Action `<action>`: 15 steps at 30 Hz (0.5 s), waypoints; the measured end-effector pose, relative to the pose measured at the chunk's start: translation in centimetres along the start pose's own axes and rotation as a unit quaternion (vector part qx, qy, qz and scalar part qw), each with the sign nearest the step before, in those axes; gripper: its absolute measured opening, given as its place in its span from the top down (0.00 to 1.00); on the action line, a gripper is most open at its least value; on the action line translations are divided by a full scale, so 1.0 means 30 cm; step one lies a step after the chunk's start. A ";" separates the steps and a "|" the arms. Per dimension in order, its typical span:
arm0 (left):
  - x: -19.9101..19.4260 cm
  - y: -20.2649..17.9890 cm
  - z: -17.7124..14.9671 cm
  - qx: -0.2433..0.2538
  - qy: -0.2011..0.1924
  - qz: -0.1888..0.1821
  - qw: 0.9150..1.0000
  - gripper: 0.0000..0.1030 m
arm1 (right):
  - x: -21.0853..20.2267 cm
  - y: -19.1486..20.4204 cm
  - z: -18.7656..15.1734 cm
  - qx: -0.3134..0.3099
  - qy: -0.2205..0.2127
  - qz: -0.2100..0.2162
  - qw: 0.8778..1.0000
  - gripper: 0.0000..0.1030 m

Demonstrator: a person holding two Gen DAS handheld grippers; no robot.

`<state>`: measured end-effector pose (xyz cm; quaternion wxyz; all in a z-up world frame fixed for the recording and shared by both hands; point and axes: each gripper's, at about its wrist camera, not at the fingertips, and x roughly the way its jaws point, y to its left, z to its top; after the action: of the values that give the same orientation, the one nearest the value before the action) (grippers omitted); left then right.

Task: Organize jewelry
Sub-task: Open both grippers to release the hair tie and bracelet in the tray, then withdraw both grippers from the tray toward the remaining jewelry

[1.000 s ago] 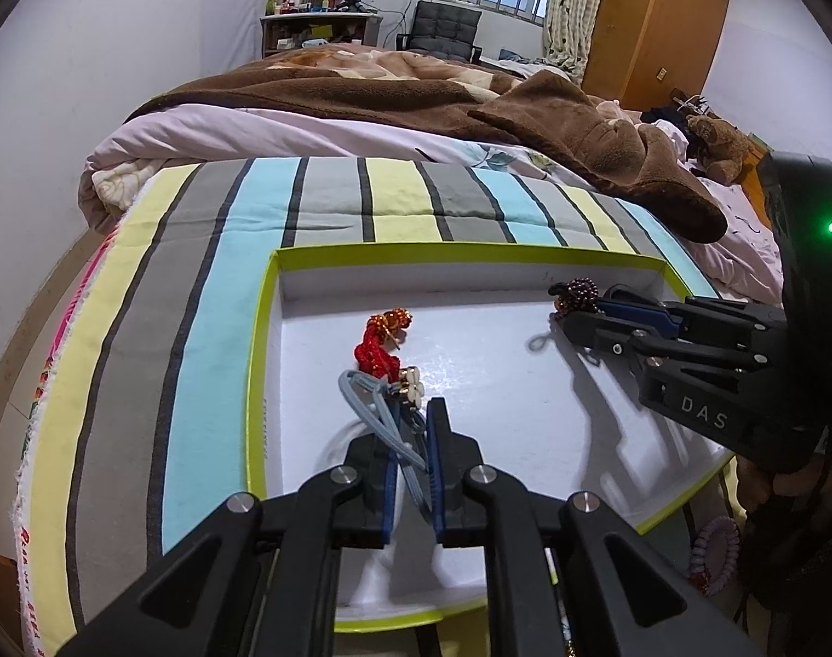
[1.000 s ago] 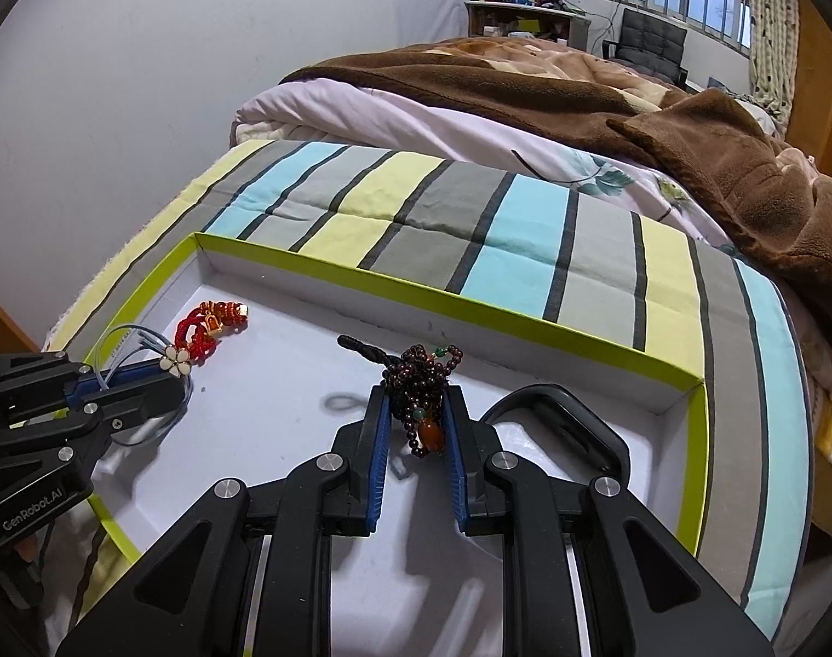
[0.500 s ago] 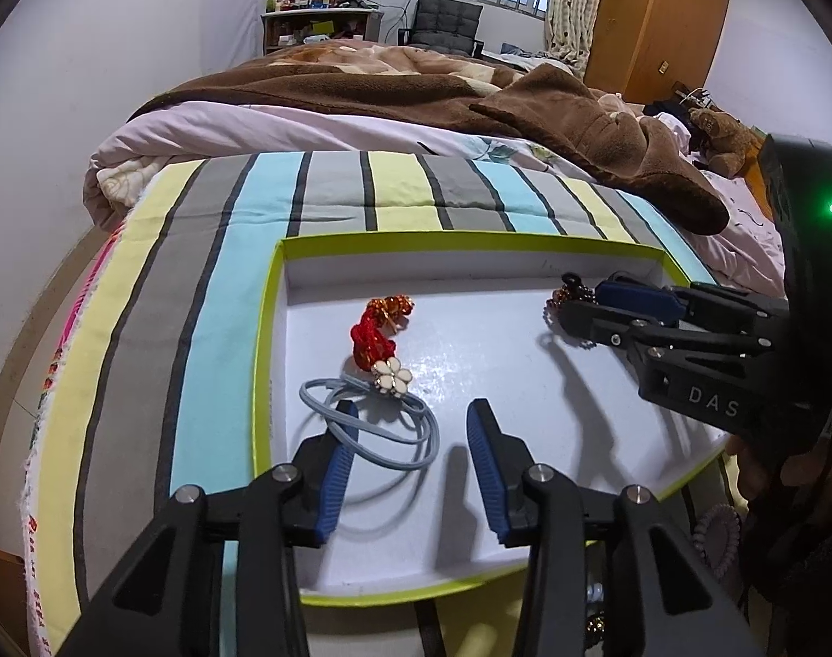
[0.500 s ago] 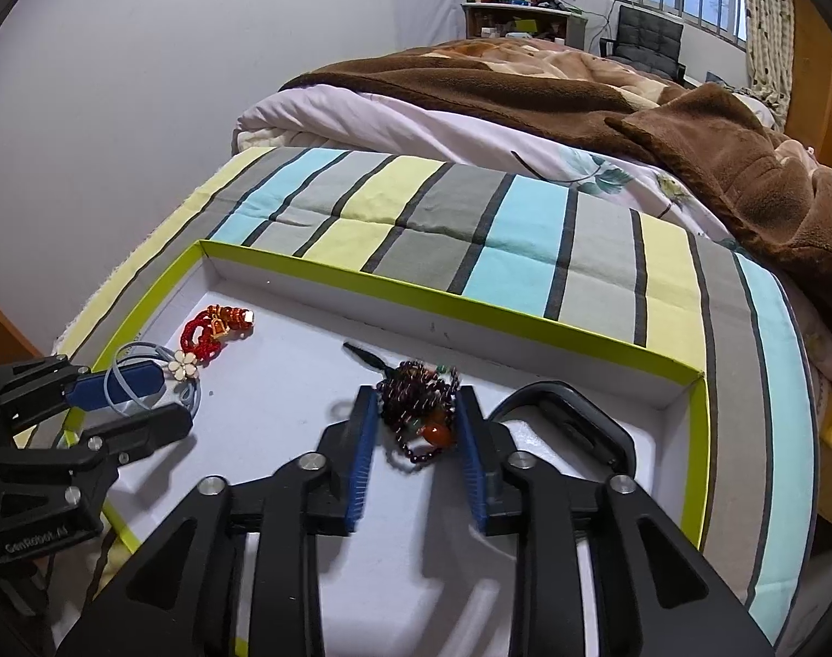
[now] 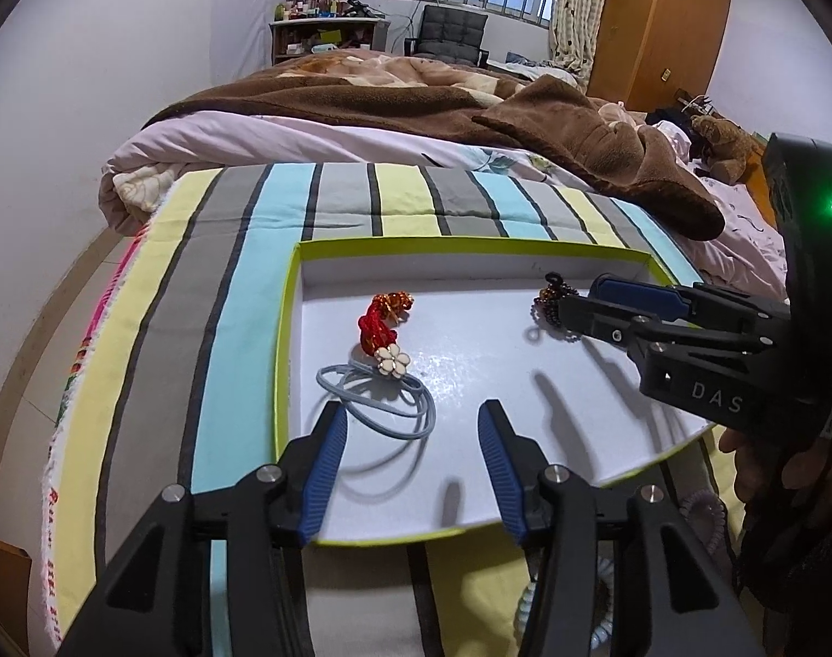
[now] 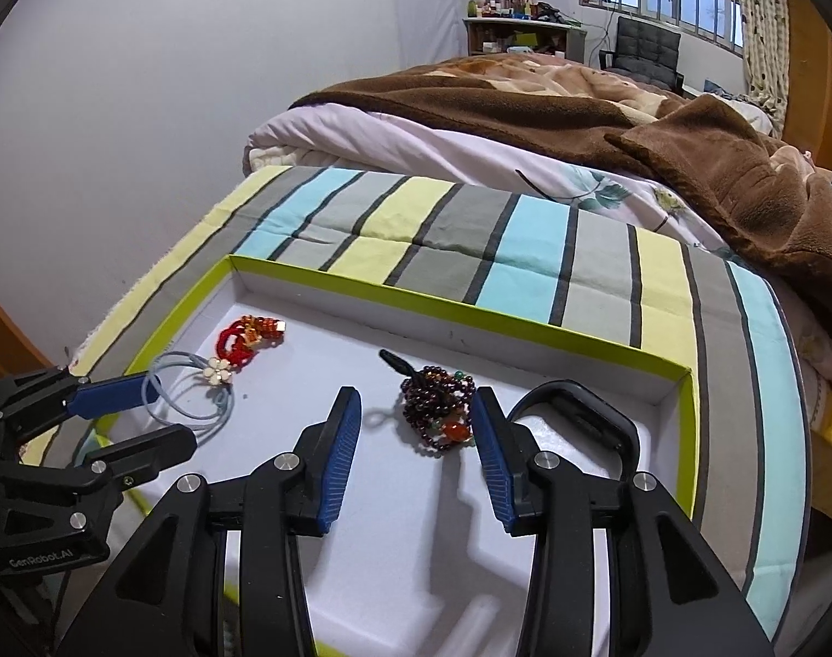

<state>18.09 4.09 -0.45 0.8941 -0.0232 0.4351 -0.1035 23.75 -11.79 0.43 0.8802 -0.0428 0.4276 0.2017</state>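
While one striped cloth (image 6: 525,241) carries one green-rimmed tray (image 6: 448,309), both jaws are opening: left gripper (image 5: 410,416) over one blue hair tie (image 5: 377,399), right gripper (image 6: 413,416) around one dark bead bracelet (image 6: 437,410), pads clear; one red bracelet (image 5: 380,320) lies apart.

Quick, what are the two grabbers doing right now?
Left gripper: jaws opening, holding nothing; blue hair tie lies loose.
Right gripper: jaws opening, holding nothing; bead bracelet lies between them.

Tray (image 6: 525,328) floor lies bare between hair tie (image 6: 191,394) and bead bracelet (image 6: 440,410).
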 end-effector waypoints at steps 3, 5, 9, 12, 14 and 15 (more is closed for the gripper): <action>-0.028 -0.007 -0.008 0.001 -0.008 0.001 1.000 0.48 | -0.025 0.009 -0.007 -0.001 -0.007 0.002 1.000 0.58; -0.046 -0.011 -0.012 0.001 -0.013 0.001 1.000 0.45 | -0.044 0.013 -0.012 0.001 -0.011 0.004 1.000 0.58; -0.085 -0.018 -0.027 -0.003 -0.021 -0.002 1.000 0.45 | -0.096 0.020 -0.025 0.008 -0.023 0.008 1.000 0.58; -0.121 -0.026 -0.038 -0.001 -0.032 -0.004 0.999 0.45 | -0.135 0.028 -0.037 0.007 -0.033 0.010 0.999 0.58; -0.146 -0.025 -0.046 -0.004 -0.040 -0.006 0.999 0.45 | -0.166 0.030 -0.052 0.010 -0.039 0.011 0.999 0.58; -0.157 -0.022 -0.050 -0.007 -0.042 -0.005 0.999 0.45 | -0.178 0.029 -0.058 0.012 -0.041 0.013 0.999 0.58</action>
<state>13.99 4.48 2.35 0.9110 -0.0361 0.3976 -0.1039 19.16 -13.13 3.53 0.8946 -0.0189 0.3943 0.2093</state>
